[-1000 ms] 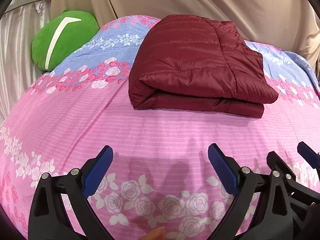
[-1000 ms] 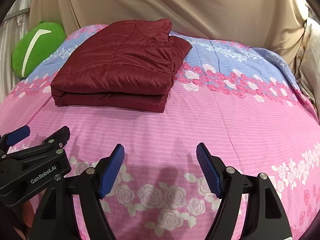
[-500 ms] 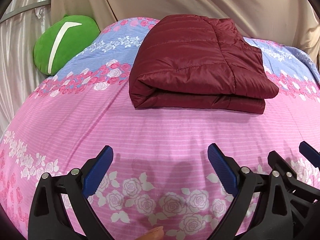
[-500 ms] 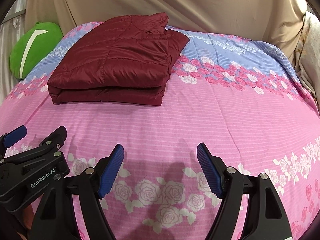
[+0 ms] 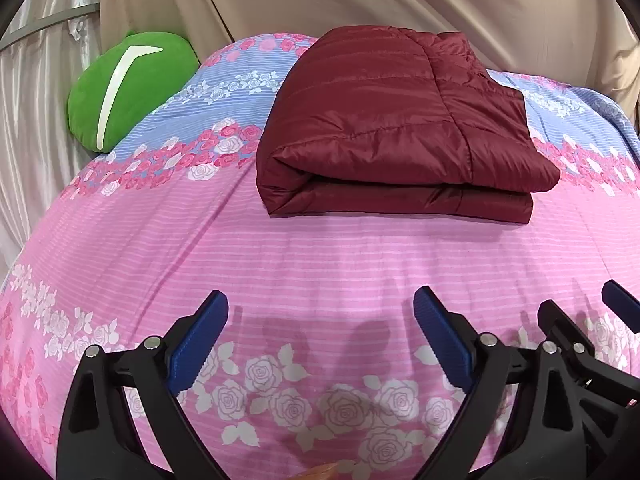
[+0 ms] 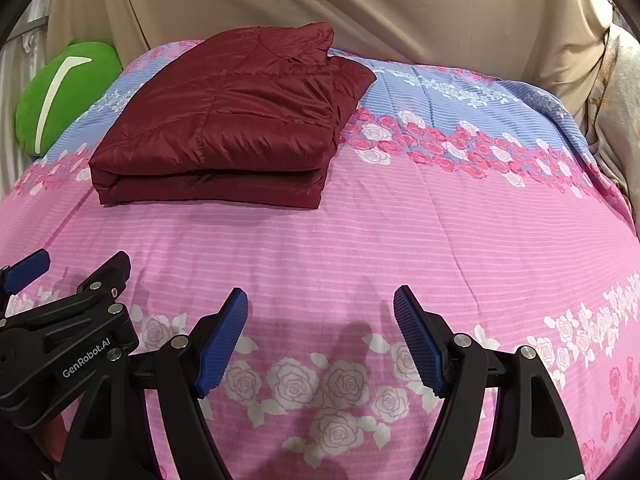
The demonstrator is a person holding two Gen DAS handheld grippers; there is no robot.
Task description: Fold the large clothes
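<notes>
A dark red quilted jacket lies folded into a thick rectangle on the pink and blue floral bedspread. It also shows in the right wrist view, at the upper left. My left gripper is open and empty, hovering over the bedspread well in front of the jacket. My right gripper is open and empty too, beside the left one and equally far from the jacket. Each gripper's body shows at the edge of the other's view.
A green plush cushion leans at the bed's far left corner, also in the right wrist view. Beige curtain fabric hangs behind the bed. Silvery drapes hang at the left.
Both grippers have drifted slightly, so the jacket sits a little lower and nearer in both views. The jacket itself has not moved. Both grippers stay open.
</notes>
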